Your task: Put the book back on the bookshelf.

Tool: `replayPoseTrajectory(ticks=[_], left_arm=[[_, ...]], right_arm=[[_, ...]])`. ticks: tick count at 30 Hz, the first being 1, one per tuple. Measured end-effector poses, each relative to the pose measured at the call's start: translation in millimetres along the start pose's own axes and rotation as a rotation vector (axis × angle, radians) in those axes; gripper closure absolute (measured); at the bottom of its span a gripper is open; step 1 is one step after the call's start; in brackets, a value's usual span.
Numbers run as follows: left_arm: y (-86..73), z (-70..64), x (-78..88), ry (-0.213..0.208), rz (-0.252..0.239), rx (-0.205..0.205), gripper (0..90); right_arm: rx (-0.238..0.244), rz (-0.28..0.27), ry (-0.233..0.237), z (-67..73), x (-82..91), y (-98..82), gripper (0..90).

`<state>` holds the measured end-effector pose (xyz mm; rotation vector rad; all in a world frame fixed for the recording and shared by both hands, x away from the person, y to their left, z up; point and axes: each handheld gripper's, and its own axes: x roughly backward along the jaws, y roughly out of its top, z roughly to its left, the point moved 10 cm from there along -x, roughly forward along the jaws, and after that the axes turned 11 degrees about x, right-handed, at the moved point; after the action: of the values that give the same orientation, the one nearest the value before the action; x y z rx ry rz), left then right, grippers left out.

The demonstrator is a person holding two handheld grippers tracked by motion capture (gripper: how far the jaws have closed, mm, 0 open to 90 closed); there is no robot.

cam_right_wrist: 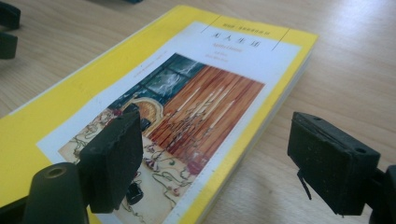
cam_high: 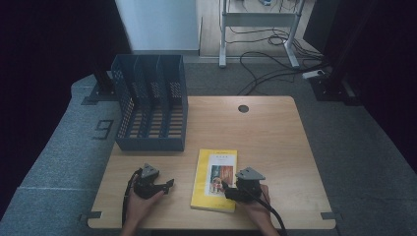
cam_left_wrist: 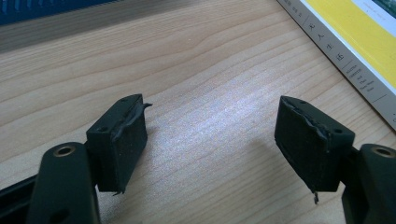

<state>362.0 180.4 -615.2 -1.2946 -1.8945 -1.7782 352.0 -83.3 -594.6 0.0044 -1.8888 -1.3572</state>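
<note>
A light wooden table (cam_high: 275, 142) carries the scene, with a round dark cable hole (cam_high: 243, 108) near its far edge. On the far left corner sits a dark blue file rack (cam_high: 150, 101), its upright dividers splitting it into slots and its perforated side wall facing left. Near the front edge lies a yellow book (cam_high: 215, 179), flat, cover up, with a white panel and a picture on it; it is well apart from the rack. Beyond the table, grey floor (cam_high: 64, 142), black cables (cam_high: 268, 66) looping by a grey metal frame (cam_high: 258, 22), and a white power strip (cam_high: 313, 74).
</note>
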Motion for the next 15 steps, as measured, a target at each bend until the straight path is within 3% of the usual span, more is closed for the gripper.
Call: replayPoseTrajectory(ticks=[8,10,15], left_arm=[[1.0,-3.1,0.7,0.000,-0.015,-0.015,26.6],[2.5,-7.9,1.9,0.000,-0.028,-0.029,27.7],[6.5,-28.2,5.2,-0.049,-0.041,-0.056,27.4]], right_arm=[[0.004,0.016,0.014,6.7,-6.8,-5.9,17.7],[-0.001,0.018,0.016,6.6,-7.9,-6.8,17.2],[-0.029,0.014,0.035,5.8,-9.3,-9.1,17.1]])
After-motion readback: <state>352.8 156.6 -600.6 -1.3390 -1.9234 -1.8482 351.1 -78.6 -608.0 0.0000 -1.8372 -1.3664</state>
